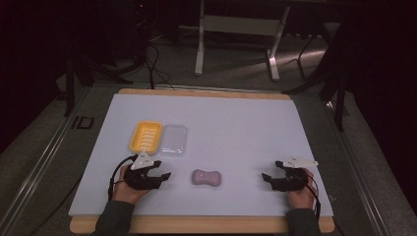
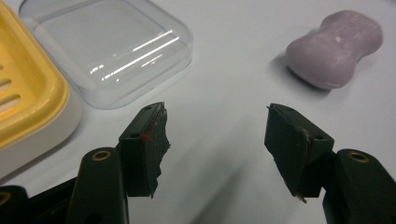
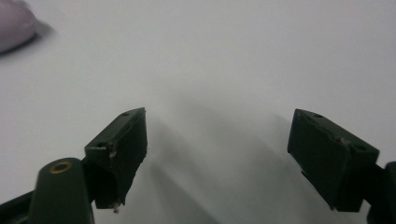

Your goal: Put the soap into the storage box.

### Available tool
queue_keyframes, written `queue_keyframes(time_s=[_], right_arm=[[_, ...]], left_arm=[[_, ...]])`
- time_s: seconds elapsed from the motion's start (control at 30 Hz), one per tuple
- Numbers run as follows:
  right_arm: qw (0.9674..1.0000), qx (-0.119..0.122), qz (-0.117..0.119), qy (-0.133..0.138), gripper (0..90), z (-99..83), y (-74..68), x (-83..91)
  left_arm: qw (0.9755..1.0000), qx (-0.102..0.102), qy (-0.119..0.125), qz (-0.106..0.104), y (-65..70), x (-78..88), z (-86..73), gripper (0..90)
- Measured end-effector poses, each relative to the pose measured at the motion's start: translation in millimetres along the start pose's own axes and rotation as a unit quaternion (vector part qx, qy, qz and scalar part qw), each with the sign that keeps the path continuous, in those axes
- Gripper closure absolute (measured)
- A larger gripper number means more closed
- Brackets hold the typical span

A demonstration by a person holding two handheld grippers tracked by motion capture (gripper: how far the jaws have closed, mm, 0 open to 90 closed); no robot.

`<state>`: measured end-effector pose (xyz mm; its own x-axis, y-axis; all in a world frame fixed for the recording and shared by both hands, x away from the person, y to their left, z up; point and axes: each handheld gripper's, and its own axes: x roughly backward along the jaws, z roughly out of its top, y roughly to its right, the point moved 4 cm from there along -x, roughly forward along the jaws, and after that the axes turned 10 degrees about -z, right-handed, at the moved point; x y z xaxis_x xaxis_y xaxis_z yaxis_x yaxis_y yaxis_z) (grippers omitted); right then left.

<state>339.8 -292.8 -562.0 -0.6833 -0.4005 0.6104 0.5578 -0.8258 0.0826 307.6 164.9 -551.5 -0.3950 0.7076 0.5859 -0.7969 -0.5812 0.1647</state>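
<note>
A lilac, peanut-shaped bar of soap (image 1: pixel 206 177) lies on the white mat near the front, between the two grippers. Behind it to the left stand a yellow slotted soap dish (image 1: pixel 145 136) and, touching its right side, a clear plastic lid (image 1: pixel 174 140). My left gripper (image 1: pixel 164 169) rests left of the soap, open and empty. In the left gripper view the soap (image 2: pixel 334 49) lies ahead to the right, the clear lid (image 2: pixel 109 46) and the yellow dish (image 2: pixel 25 100) to the left. My right gripper (image 1: pixel 266 178) sits open right of the soap, and the right gripper view catches the soap's edge (image 3: pixel 14 28) at top left.
The white mat (image 1: pixel 236 123) covers a wooden table (image 1: pixel 206 224). Beyond the far edge stand the metal legs of a frame (image 1: pixel 199 44) and cables on a dark floor. Wide bare mat lies to the right and behind the soap.
</note>
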Motion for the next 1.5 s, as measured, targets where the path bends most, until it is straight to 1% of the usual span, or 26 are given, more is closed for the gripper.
queue_keyframes(time_s=[0.07,0.1,0.13,0.17,0.2,0.27,0.53,0.83,0.97,1.13,1.2,1.37,1.5], right_arm=[[0.9999,-0.006,0.002,0.008,20.3,-0.2,1.0,1.8],[0.9999,-0.003,-0.002,0.016,20.3,-0.2,0.1,3.2],[0.9999,-0.003,-0.002,0.016,20.3,-0.2,0.1,3.2],[0.9997,0.012,-0.011,0.018,20.3,-0.3,-2.7,3.6],[0.9997,0.012,-0.011,0.018,20.3,-0.3,-2.7,3.6],[0.9994,0.028,-0.015,0.016,20.6,-0.5,-5.2,3.0],[0.9993,0.032,-0.015,0.017,21.4,-0.6,-6.2,3.0],[0.9991,0.035,-0.016,0.02,21.3,-0.7,-6.8,3.8],[0.999,0.035,-0.017,0.02,21.2,-0.6,-6.9,3.8],[0.999,0.036,-0.019,0.021,21.1,-0.7,-7.0,4.0],[0.999,0.035,-0.018,0.021,21.1,-0.6,-6.9,4.0],[0.9989,0.036,-0.02,0.022,21.1,-0.7,-7.1,4.1],[0.9988,0.037,-0.022,0.022,21.1,-0.7,-7.2,4.1]], left_arm=[[1.0,0.002,0.005,-0.002,0.0,1.9,0.6,39.0],[1.0,0.004,0.007,-0.002,-0.1,2.6,0.7,38.8],[0.9999,0.005,0.009,-0.003,-0.2,3.4,0.8,38.8],[0.9999,0.005,0.011,-0.004,-0.4,4.0,0.7,38.5],[0.9999,0.006,0.011,-0.004,-0.8,4.4,0.7,38.5],[0.9999,0.01,0.012,-0.004,-1.6,5.0,0.9,38.2],[1.0,0.005,0.005,0.0,-1.7,6.7,3.0,38.3],[1.0,0.001,0.002,-0.003,2.6,9.4,6.1,38.3],[1.0,0.004,-0.003,0.001,2.0,10.8,7.7,40.7],[0.9999,-0.006,-0.014,-0.001,2.8,11.7,10.0,40.8],[0.9996,-0.014,-0.023,-0.001,3.5,13.3,12.2,40.8],[0.9991,-0.027,-0.033,-0.001,4.4,13.4,16.1,40.8],[0.9987,-0.031,-0.041,-0.001,3.8,12.3,19.1,40.8]])
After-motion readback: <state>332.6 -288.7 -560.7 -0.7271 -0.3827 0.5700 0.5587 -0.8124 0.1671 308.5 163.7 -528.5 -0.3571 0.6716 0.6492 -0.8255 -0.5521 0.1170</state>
